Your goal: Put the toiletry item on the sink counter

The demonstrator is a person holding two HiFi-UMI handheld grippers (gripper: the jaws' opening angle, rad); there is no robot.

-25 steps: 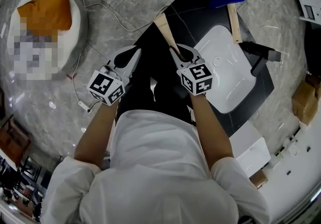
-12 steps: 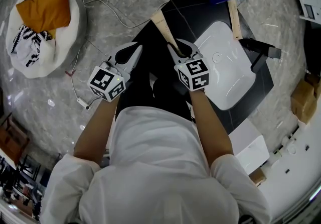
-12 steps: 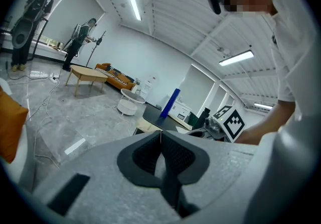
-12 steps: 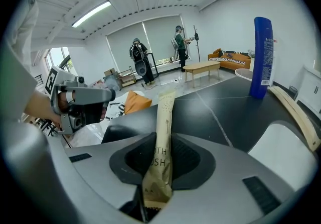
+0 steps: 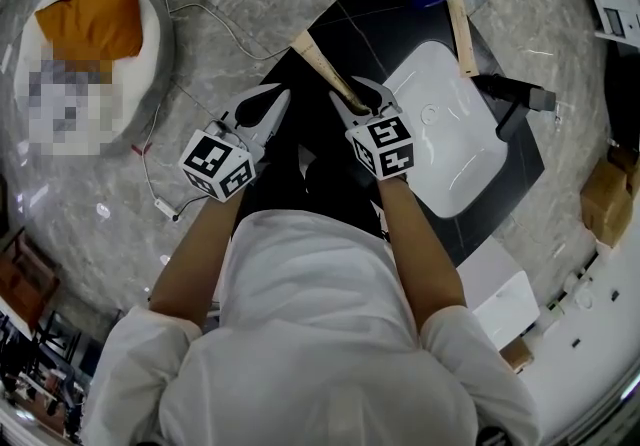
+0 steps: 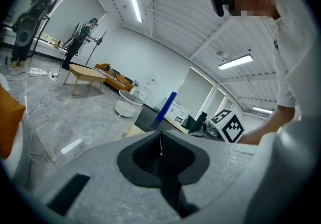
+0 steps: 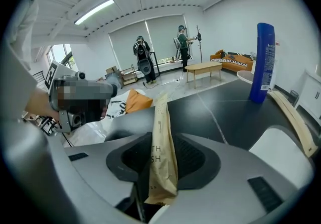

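My right tongs [image 7: 161, 155] pinch a long tan paper packet [image 7: 161, 132] near its lower end. The rest of the packet sticks out forward, over the left part of the black counter [image 5: 385, 9]. My left tongs [image 6: 160, 148] are pressed together with nothing between them, held just beside the right ones. The white sink [image 5: 455, 149] lies to my right. A blue bottle [image 7: 265, 62] stands at the counter's far edge.

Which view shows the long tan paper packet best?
Right gripper view: the long tan paper packet stands close-up, clamped in the right gripper. Head view shows it small; left gripper view, hardly.
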